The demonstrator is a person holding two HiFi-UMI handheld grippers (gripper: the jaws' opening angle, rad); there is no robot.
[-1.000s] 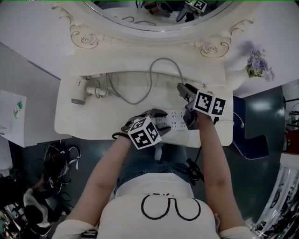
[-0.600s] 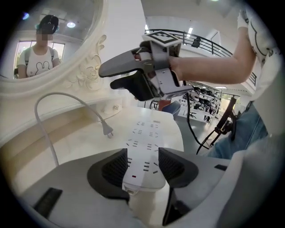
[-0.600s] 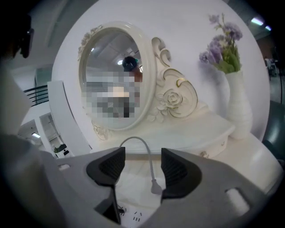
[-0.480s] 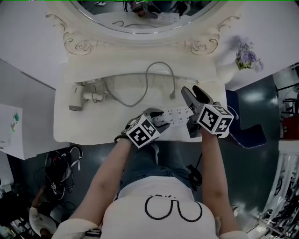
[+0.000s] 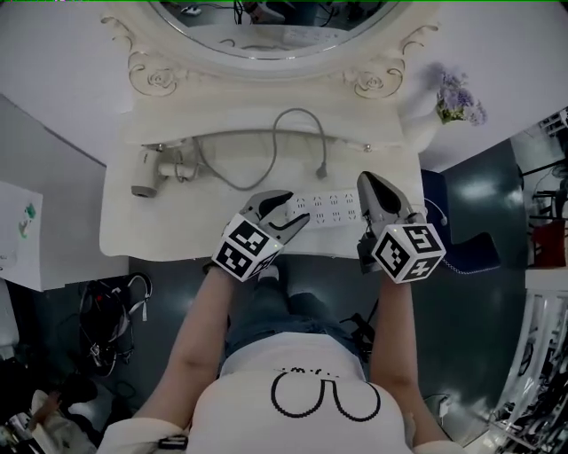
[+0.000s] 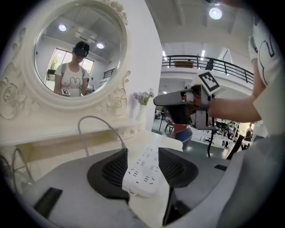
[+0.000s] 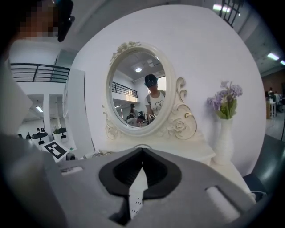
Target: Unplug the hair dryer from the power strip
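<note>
On the white dressing table (image 5: 124, 222), below the oval mirror (image 5: 266, 18), the power strip (image 5: 330, 210) lies lengthwise near the front edge. The hair dryer (image 5: 146, 173) lies on its side at the table's far left, well apart from the strip. Its grey cable (image 5: 299, 111) runs along the back, loops up and comes down to the plug (image 5: 324, 173), which rests loose on the tabletop just behind the strip, in no socket (so the unplugging is done). The left gripper (image 6: 142, 150) pinches the strip's left end: in the left gripper view the white bar fills the gap between the two black pads, its long sides against them. The right gripper (image 7: 142, 151) hangs over the strip's right end, pointing towards the mirror and tilted a little downward. Its jaws have just closed and meet tip to tip with nothing caught between them; only a sliver of the strip shows below, through the slot behind the pads. A white vase of purple flowers (image 5: 457, 97) stands at the table's back right corner.
</note>
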